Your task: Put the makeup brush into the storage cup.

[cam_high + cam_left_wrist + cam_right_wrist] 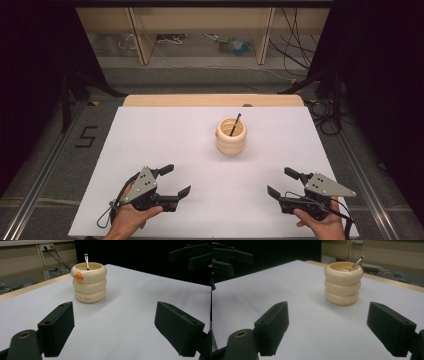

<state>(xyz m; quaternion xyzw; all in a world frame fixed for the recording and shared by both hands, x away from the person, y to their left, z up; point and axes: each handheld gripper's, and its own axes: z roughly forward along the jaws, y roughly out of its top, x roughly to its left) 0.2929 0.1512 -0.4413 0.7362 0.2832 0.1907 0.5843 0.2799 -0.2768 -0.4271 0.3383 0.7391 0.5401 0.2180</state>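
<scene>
Claws first: we held the left claw (176, 181) low over the near edge of the table (150, 135), jaws spread wide with nothing between them, and the right claw (282, 182) the same way on the other side, also gaping and empty. In the left gripper view the black fingers (58, 327) stood far apart with bare white surface between them, and the right gripper view showed its fingers (273, 326) set likewise. We judged this a ready stance: both claws parted so that either could close on something without first having to spread.

Ahead of both claws, well apart from each and roughly between their lines of sight, stood the cup (231, 136), a cream pot shaped like three stacked rings, upright on the table. From the left claw it sat ahead and slightly left of centre, its small orange knob (79, 276) facing that claw; from the right claw it sat ahead and slightly right, the knob barely peeking at the rim's far left.

Inside the cup leaned a thin dark stick (235, 124), perhaps a brush or pen; we could not tell which. Its top tilted away from us against the rim, which left the free end exposed above the cup, easy for a claw to pinch.
</scene>
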